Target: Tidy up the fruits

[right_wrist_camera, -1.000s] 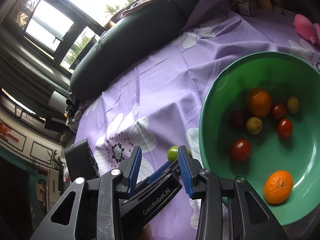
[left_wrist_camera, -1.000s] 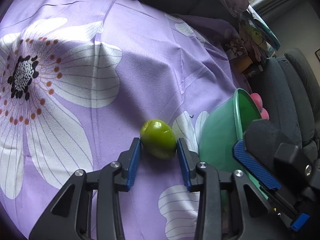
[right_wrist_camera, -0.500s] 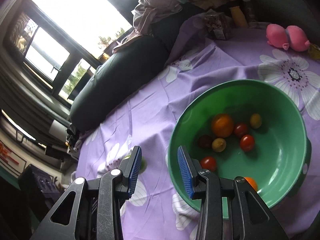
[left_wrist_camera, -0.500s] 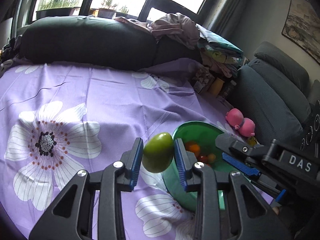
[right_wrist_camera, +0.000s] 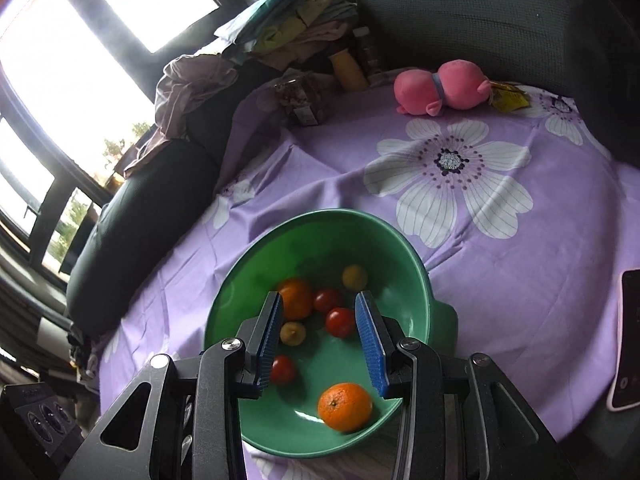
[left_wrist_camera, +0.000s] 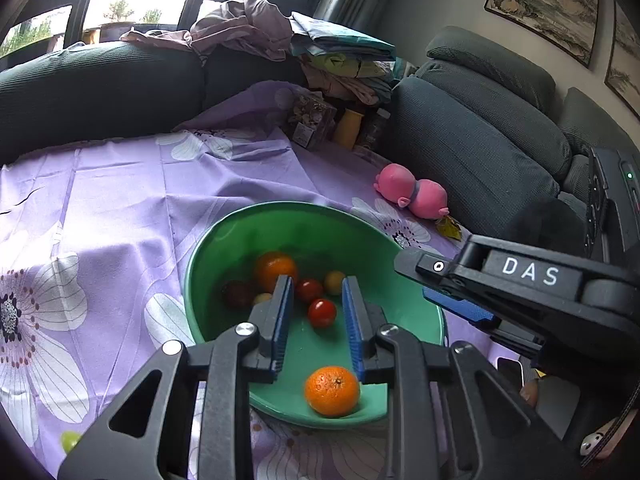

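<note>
A green bowl [left_wrist_camera: 208, 264] stands on the purple flowered cloth and holds two oranges [left_wrist_camera: 332, 390], several red tomatoes [left_wrist_camera: 322, 312] and small yellow fruits. My left gripper [left_wrist_camera: 316, 308] hovers over the bowl, open and empty. A small green fruit [left_wrist_camera: 70, 440] lies on the cloth at the lower left edge of the left wrist view. My right gripper [right_wrist_camera: 320, 320] is open and empty above the same bowl [right_wrist_camera: 404, 248]; it shows in the left wrist view [left_wrist_camera: 460, 300] at the right. The green fruit held earlier is not visible.
A pink plush toy [left_wrist_camera: 412, 194] lies on the cloth behind the bowl. A dark sofa [left_wrist_camera: 480, 128] with piled clothes, a box and bottles surrounds the table. A phone [right_wrist_camera: 628, 340] lies at the table's right edge.
My left gripper lifted the green fruit off the cloth, carried it to the bowl, and now stands open and empty. My right gripper moved over the bowl.
</note>
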Action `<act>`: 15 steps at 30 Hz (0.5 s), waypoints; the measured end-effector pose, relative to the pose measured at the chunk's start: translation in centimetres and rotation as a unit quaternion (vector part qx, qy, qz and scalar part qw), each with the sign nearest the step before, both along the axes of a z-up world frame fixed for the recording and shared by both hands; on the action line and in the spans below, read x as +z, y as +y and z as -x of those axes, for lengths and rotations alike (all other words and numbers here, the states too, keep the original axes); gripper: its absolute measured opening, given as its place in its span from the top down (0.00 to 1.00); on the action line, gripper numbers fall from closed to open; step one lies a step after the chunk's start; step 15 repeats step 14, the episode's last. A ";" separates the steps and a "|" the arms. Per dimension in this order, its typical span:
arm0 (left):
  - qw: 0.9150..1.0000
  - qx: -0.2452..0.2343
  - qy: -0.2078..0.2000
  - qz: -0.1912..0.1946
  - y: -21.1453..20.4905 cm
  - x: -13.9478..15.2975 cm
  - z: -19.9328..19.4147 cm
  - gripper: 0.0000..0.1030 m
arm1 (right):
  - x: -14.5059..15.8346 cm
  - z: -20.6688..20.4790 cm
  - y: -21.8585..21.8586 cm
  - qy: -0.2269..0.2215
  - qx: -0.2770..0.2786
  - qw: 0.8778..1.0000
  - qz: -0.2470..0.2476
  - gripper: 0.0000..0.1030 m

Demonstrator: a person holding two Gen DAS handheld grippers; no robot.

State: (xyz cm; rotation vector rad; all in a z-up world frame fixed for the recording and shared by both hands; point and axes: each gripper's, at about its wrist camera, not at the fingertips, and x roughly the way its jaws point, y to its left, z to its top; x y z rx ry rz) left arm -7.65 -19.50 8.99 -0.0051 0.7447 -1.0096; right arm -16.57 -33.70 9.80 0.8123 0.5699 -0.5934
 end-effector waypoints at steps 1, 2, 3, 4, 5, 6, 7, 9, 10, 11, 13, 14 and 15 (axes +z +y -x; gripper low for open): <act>1.000 -0.001 0.000 -0.002 -0.1 0.0 0.1 0.58 | 0.1 0.0 0.1 0.001 0.001 1.000 0.002 0.60; 1.000 0.000 0.000 -0.003 -0.1 0.1 0.2 0.48 | 0.2 0.0 0.3 0.001 0.002 1.000 0.005 0.60; 1.000 -0.001 0.002 0.004 0.1 0.2 0.3 0.35 | 0.3 0.0 0.4 0.001 0.005 1.000 0.007 0.60; 1.000 -0.003 0.006 0.011 0.2 0.3 0.4 0.31 | 0.4 0.0 0.5 0.000 0.008 1.000 0.009 0.60; 1.000 -0.005 0.012 0.015 0.4 0.4 0.4 0.30 | 0.5 -0.1 0.7 -0.002 0.010 1.000 0.011 0.60; 1.000 -0.008 0.017 0.016 0.4 0.5 0.5 0.28 | 0.5 -0.1 0.8 -0.002 0.013 1.000 0.012 0.60; 1.000 -0.010 0.020 0.019 0.5 0.6 0.5 0.26 | 0.6 -0.1 0.9 -0.003 0.016 1.000 0.014 0.60; 1.000 -0.010 0.011 0.016 0.6 0.8 0.8 0.24 | 0.8 0.0 1.1 -0.002 0.016 1.000 0.019 0.60; 1.000 -0.009 0.006 0.015 0.6 0.8 0.9 0.24 | 0.9 0.0 1.1 -0.001 0.013 1.000 0.021 0.60; 1.000 -0.008 0.003 0.013 0.6 0.8 1.0 0.24 | 1.0 0.1 1.1 0.001 0.010 1.000 0.024 0.60; 1.000 -0.010 0.008 0.010 0.5 0.8 1.0 0.24 | 1.2 0.3 1.2 0.006 0.003 1.000 0.030 0.60; 1.000 -0.012 0.009 0.011 0.6 0.8 1.0 0.24 | 1.2 0.3 1.1 0.008 0.000 0.999 0.033 0.60; 1.000 -0.012 0.009 0.011 0.6 0.8 1.0 0.24 | 1.2 0.3 1.1 0.008 0.000 0.999 0.033 0.60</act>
